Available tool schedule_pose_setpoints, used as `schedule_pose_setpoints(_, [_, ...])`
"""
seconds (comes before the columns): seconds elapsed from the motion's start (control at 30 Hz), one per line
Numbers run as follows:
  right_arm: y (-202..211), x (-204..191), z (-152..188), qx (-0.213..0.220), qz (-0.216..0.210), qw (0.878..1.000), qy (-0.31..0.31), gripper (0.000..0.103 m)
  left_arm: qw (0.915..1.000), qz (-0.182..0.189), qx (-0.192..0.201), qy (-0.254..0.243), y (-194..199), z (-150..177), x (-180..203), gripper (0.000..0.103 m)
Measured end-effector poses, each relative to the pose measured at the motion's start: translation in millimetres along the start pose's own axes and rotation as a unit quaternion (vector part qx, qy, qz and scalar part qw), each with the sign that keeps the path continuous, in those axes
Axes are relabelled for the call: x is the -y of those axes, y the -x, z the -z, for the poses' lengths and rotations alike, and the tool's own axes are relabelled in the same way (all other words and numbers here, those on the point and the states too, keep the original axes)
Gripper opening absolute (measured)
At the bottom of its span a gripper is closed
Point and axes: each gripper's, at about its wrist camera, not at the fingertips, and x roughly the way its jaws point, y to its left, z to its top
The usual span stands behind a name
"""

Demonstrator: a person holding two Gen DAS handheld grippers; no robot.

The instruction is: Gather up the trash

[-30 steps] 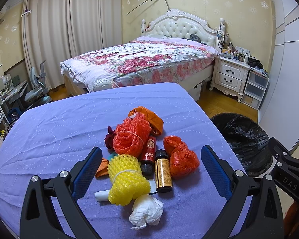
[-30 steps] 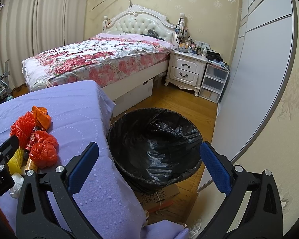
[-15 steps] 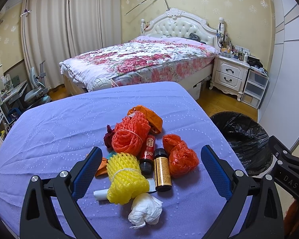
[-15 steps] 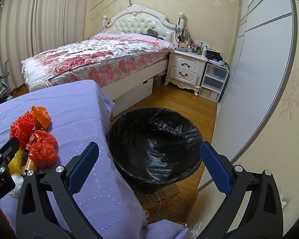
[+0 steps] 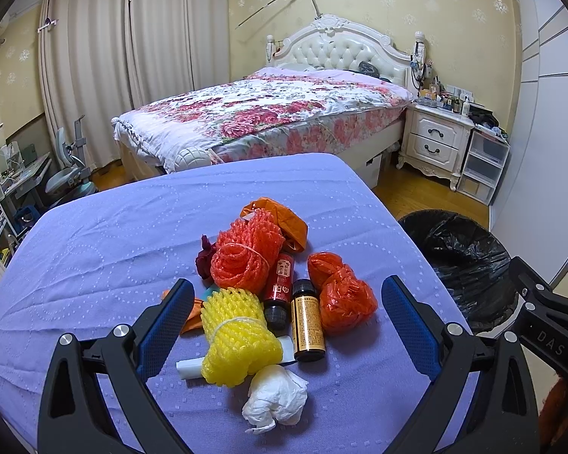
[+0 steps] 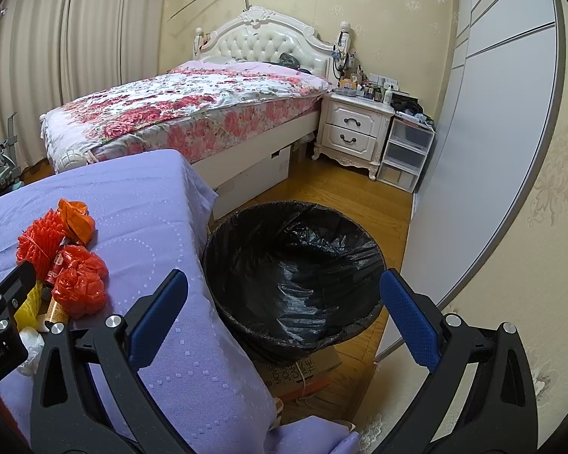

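A pile of trash lies on the purple-clothed table (image 5: 94, 249): a yellow foam net (image 5: 236, 336), a red foam net (image 5: 246, 257), a red plastic bag (image 5: 340, 299), an orange bag (image 5: 284, 219), two small dark bottles (image 5: 307, 325), and a white crumpled tissue (image 5: 276, 401). My left gripper (image 5: 284, 325) is open and empty, hovering just in front of the pile. My right gripper (image 6: 284, 314) is open and empty above the black-lined trash bin (image 6: 295, 276), right of the table. The pile also shows in the right wrist view (image 6: 75, 283).
The bin (image 5: 469, 265) stands on the wooden floor beside the table's right edge, on a cardboard box (image 6: 303, 374). A bed (image 5: 269, 113), a white nightstand (image 5: 435, 143) and plastic drawers (image 5: 484, 166) are behind. A wardrobe wall (image 6: 492, 132) is at the right.
My left gripper has crept slightly forward and up over the pile. The right gripper has barely moved. Nothing was grasped.
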Motion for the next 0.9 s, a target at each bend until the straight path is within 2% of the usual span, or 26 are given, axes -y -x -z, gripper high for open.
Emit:
schedule_pose_setpoints(0.57, [-2,0,3,-0.003,-0.002,1.0,0.0,0.099,1.0,0.0,-0.005,0.0,-2,9,3,0.096])
schedule_pose_setpoints(0.9, [-4,-12,-1,-0.016,-0.016,1.0,0.002,0.099,0.9999,-0.003,-0.013,0.004,-2,7,-8,0.096])
